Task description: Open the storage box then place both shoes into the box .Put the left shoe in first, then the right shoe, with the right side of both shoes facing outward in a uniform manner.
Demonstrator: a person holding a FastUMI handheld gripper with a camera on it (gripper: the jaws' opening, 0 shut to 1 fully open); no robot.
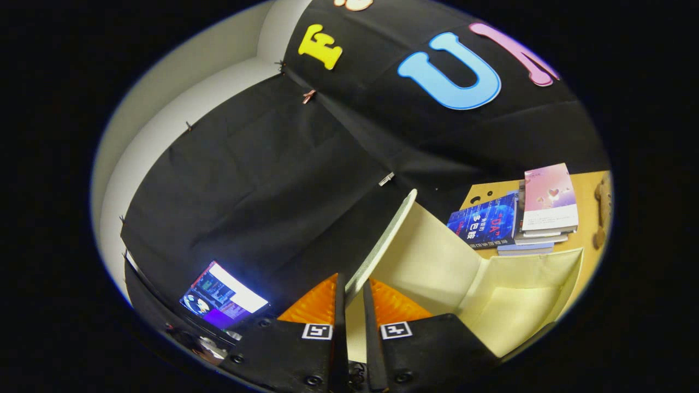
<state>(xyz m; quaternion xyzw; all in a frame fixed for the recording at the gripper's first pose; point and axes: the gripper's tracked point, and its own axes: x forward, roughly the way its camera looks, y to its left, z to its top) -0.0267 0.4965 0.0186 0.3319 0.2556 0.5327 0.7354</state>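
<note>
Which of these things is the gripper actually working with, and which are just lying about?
Part of the job:
storage box, open
its lid, raised, its edge pinched between the gripper fingers

Just lying about:
stack of books on the table beyond the box
lit screen

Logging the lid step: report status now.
Claw shut on cream cardboard box lid, lid raised. Box interior open beyond. Stacked books behind, clear of it.

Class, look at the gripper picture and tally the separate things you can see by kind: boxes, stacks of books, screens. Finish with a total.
Storage box, lid raised, its edge between the gripper fingers, which look shut on it: 1
Stack of books on the table beyond the box: 1
Lit screen: 1
Total: 3
</note>
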